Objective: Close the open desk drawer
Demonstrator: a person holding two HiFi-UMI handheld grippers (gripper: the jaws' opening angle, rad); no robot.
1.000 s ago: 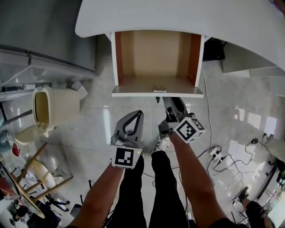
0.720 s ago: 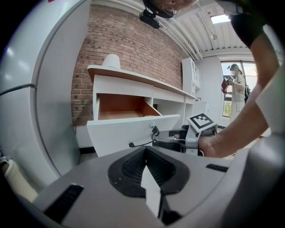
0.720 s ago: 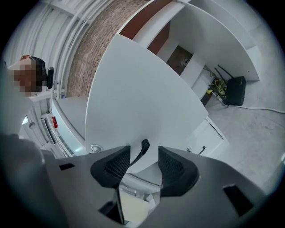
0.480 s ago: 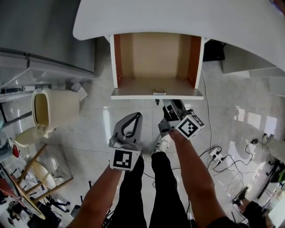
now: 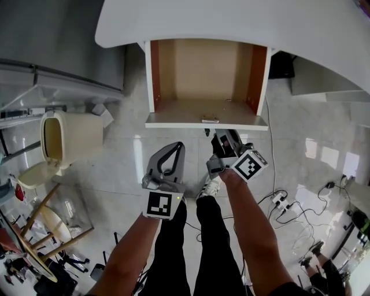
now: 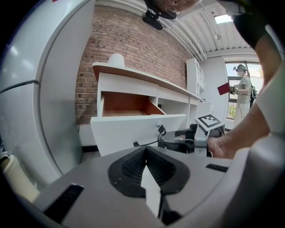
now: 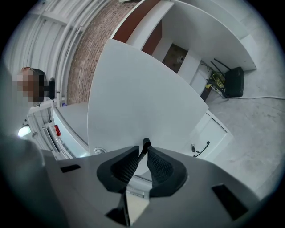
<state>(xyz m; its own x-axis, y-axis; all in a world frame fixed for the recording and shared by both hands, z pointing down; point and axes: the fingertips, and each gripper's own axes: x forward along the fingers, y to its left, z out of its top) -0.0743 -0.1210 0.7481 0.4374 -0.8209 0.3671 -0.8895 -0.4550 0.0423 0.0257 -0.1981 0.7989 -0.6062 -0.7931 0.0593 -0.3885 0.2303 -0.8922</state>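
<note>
Drawer (image 5: 205, 122) wide open under the white desk (image 5: 231, 17), pulled out toward the person, its wooden inside bare and its white front panel at the near edge. Right gripper (image 7: 143, 155) is up at that front panel, pointing level at it, and the jaws are closing on the black handle (image 7: 145, 144). The thin bar runs right between the ribbed pads (image 7: 158, 165), with their tips hard against it. From the left gripper view you can see the same meeting side-on: the right gripper's nose at the panel, just below the small round lock (image 6: 158, 125).

Left gripper (image 5: 178, 147) hangs back, nearer the person and to the left of the right one, well short of the drawer. Its jaws are pressed together with nothing between them, tilted a little downward.

Off to the left on the pale tiled floor (image 5: 300, 133) sits a cream bin (image 5: 69, 139) with its lid flipped open. Over on the right, a white power strip (image 5: 280, 199) trails cables across the tiles.
</note>
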